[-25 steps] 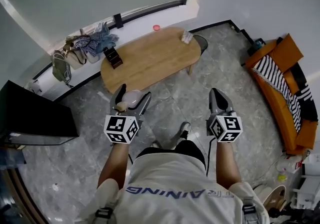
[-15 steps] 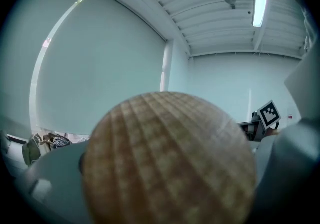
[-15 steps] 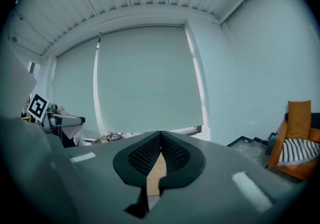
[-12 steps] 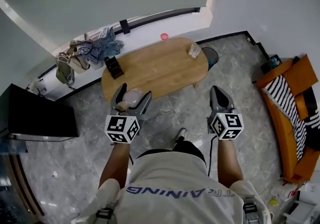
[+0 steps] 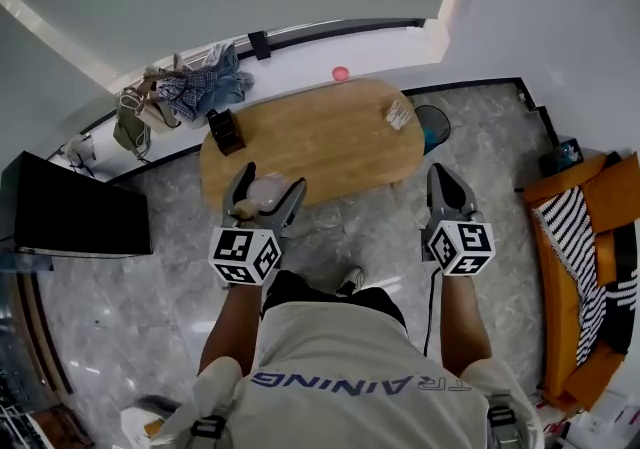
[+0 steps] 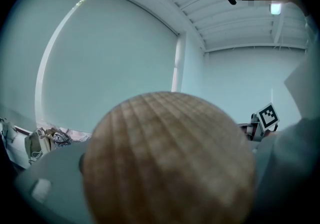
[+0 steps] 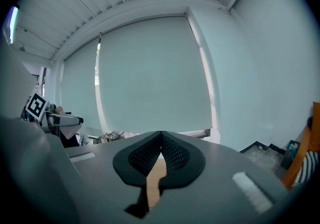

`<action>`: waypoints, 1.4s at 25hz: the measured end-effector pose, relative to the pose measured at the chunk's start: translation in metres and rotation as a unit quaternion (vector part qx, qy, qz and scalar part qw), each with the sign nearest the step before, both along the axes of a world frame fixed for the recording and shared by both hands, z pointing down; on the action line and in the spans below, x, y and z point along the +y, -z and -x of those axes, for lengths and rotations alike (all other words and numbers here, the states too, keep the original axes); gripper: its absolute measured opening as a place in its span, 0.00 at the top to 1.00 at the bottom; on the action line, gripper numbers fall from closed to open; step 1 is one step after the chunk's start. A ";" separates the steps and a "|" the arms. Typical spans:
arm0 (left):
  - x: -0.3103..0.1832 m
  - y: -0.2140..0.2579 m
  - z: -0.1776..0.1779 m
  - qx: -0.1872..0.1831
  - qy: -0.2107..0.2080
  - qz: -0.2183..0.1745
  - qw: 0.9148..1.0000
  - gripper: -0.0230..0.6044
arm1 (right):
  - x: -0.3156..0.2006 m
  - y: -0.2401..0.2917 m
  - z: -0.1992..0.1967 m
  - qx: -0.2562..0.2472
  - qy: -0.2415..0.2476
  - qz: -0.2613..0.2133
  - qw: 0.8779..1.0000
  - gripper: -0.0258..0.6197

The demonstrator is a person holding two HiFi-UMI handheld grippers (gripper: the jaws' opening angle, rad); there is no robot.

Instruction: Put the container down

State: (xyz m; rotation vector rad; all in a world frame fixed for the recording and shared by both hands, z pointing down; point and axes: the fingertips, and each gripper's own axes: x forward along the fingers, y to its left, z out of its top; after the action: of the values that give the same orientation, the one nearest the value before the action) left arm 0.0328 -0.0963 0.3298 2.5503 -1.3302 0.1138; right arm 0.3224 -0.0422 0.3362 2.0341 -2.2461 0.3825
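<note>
My left gripper [image 5: 264, 195] is shut on a rounded container with a pale wooden, ribbed lid [image 5: 266, 191]; its jaws stand wide around it, over the near edge of the oval wooden table [image 5: 330, 142]. In the left gripper view the wooden lid [image 6: 170, 160] fills the lower middle and hides both jaws. My right gripper [image 5: 446, 193] hangs over the floor right of the table, its black ribbed pads [image 7: 172, 154] pressed together with nothing between them. Both grippers point up and forward, toward the big window blind [image 7: 150, 78].
On the table stand a dark box [image 5: 226, 130] at the left end and a small packet [image 5: 399, 114] at the right end. A pink cap [image 5: 341, 73] and clothes [image 5: 190, 87] lie on the sill. A black cabinet [image 5: 75, 212] stands left, an orange sofa [image 5: 595, 227] right.
The person has stepped closer to the table and the view has swung right. The table now lies just under the left gripper. Both grippers keep their pose; the container stays held.
</note>
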 end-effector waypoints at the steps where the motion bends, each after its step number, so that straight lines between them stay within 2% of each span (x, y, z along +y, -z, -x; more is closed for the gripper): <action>1: -0.004 -0.003 0.001 -0.002 0.003 0.003 1.000 0.29 | -0.007 -0.004 0.002 -0.003 0.006 0.004 1.000 0.94; 7: -0.039 -0.015 0.033 -0.003 0.019 0.010 1.000 0.29 | -0.058 -0.018 0.042 -0.002 0.035 0.018 0.999 0.94; 12: -0.080 -0.026 0.083 -0.006 0.037 0.014 0.999 0.29 | -0.109 -0.019 0.094 0.009 0.057 0.026 0.998 0.94; 17: -0.114 -0.033 0.145 -0.025 0.067 0.005 0.997 0.29 | -0.160 -0.017 0.154 0.021 0.088 0.020 0.996 0.94; 21: -0.125 -0.038 0.169 -0.028 0.089 0.011 0.996 0.29 | -0.182 -0.020 0.184 0.025 0.115 0.024 0.993 0.94; 27: -0.133 -0.051 0.168 -0.033 0.111 0.032 0.993 0.29 | -0.206 -0.029 0.182 0.018 0.137 0.034 0.990 0.94; 31: -0.142 -0.060 0.148 -0.037 0.122 0.045 0.991 0.29 | -0.218 -0.043 0.160 0.013 0.146 0.047 0.988 0.94; 35: -0.157 -0.082 0.122 -0.050 0.116 0.063 0.990 0.29 | -0.229 -0.056 0.136 0.005 0.145 0.060 0.988 0.94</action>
State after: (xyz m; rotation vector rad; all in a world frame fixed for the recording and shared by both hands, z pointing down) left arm -0.0895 -0.2533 0.4117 2.2949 -1.5925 0.2753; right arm 0.1864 -0.2716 0.3923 1.6180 -2.3990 0.4656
